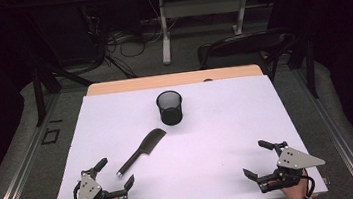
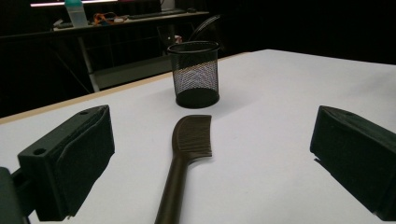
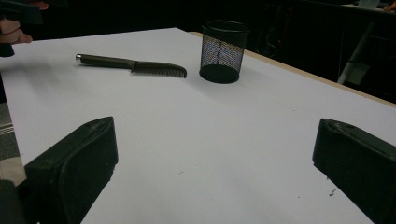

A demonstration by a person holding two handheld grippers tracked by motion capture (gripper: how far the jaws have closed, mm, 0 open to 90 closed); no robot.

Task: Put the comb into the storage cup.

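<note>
High view: the left gripper [image 1: 117, 172] rests at the near left edge of the table [image 1: 227, 124], jaws spread wide and empty. The comb [image 1: 141, 151] lies flat just ahead of it, its handle end near the gap between the jaws and its toothed head angled away toward the cup [image 1: 170, 107], which stands upright farther on. The right gripper [image 1: 255, 158] sits well apart at the near right edge, also spread wide and holding nothing.

Left gripper view: the comb [image 2: 184, 158] runs straight out from between the jaws, handle nearest, teeth toward the cup [image 2: 194, 74] beyond. Neither pad touches it.

Right gripper view: the comb [image 3: 132, 65] lies far off to the left, the cup [image 3: 222, 50] just beyond its toothed end. Bare table lies between this gripper's jaws.

The step in hand looks like picking up the comb with the left gripper. To do it well, I would slide forward along the handle's line, keep the jaws low to the table, and close across the handle's narrow width some way up from its tip. A grip there should leave the head free to tip down into the cup.
</note>
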